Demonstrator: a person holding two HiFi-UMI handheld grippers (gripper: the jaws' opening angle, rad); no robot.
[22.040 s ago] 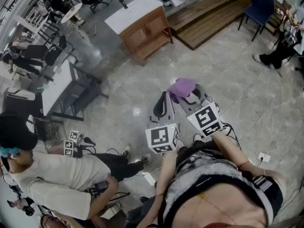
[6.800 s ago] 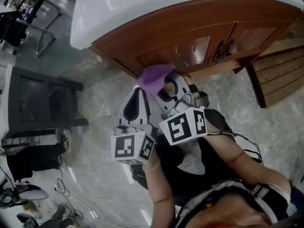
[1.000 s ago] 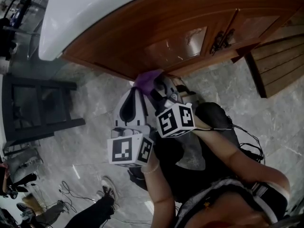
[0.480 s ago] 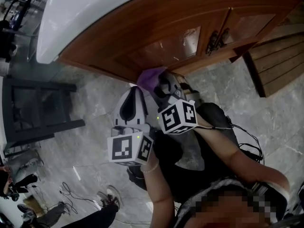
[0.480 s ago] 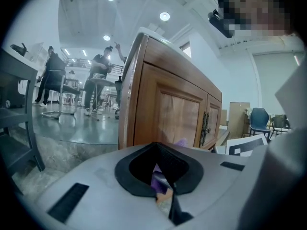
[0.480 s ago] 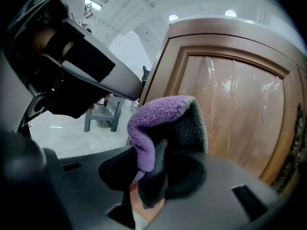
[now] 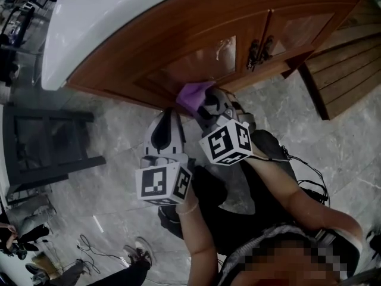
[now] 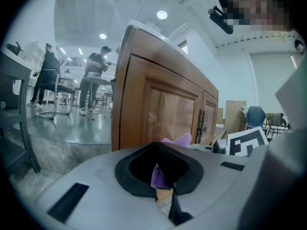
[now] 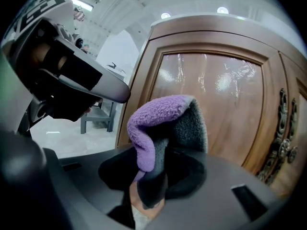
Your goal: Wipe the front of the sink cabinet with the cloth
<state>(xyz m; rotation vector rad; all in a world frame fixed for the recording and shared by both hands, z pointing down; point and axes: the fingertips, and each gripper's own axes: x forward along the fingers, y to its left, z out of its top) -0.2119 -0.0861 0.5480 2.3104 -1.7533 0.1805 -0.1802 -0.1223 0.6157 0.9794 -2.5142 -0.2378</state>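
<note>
Right claw (image 7: 206, 102) clamps the purple cloth (image 7: 193, 93) near the cabinet door (image 7: 196, 64); left claw (image 7: 165, 115) pressed together.

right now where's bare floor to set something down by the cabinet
Bare floor lies between the cabinet, the black frame and the left gripper. A second patch lies between cabinet and wooden steps. Crowded at the door, where the right gripper holds the cloth.
</note>
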